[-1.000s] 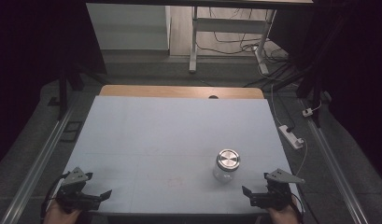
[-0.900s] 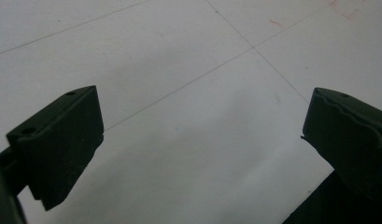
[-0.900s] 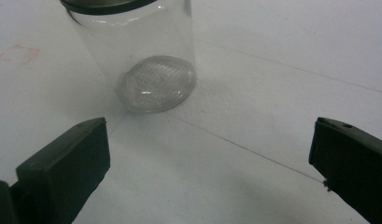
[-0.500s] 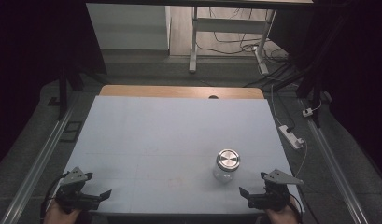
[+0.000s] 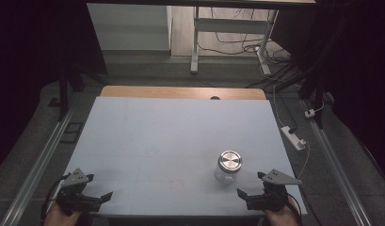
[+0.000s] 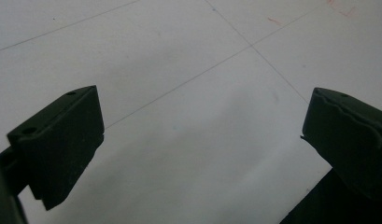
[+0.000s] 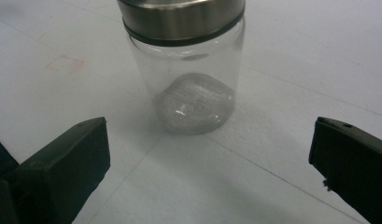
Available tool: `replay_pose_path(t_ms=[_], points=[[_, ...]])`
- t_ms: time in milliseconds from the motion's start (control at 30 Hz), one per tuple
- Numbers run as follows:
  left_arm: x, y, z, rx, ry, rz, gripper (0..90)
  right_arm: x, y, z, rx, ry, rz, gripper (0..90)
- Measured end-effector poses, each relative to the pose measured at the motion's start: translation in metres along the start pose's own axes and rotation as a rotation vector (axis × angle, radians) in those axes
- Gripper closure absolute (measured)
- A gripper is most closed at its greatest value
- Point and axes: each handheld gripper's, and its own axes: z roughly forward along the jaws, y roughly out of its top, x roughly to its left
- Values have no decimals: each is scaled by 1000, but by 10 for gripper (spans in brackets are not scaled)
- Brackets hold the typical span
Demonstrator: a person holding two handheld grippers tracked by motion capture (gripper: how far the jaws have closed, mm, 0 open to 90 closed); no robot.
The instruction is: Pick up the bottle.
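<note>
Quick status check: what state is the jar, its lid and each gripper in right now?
Clear jar: upright on the table, looks empty, untouched.
Metal lid: on the jar.
Left gripper: open, holds nothing, above bare table.
Right gripper: open, holds nothing, pointed at the jar, short of it.

Left gripper [image 5: 101,197] held low at near left table corner, jaws spread wide, empty. Right gripper [image 5: 245,197] held low at near right corner, jaws likewise wide, empty.

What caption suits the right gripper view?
Open right gripper facing a lidded clear jar on the white table.
</note>
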Motion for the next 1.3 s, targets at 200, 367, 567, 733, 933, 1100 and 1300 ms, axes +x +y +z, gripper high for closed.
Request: replay_pose_path(t_ms=[200, 367, 567, 733, 933, 1100, 1300], points=[[0, 0, 0, 0, -5, -3, 2, 4, 3, 6, -2, 29, -22, 0], [1, 0, 0, 4, -7, -3, 2, 6, 5, 12, -1, 47, -29, 0], [1, 0, 1, 6, -11, -5, 1, 7, 7, 20, 13, 49, -28, 0], [1, 0, 1, 6, -13, -8, 1, 7, 8, 29, 42, 43, -30, 0], [2, 0, 1, 7, -17, -10, 1, 6, 10, 37, 59, 43, -27, 0], [2, 1, 1, 7, -19, -11, 1, 4, 16, 48, 67, 36, -30, 0], [2, 1, 1, 9, -20, -11, 1, 3, 21, 60, 84, 53, -43, 0]])
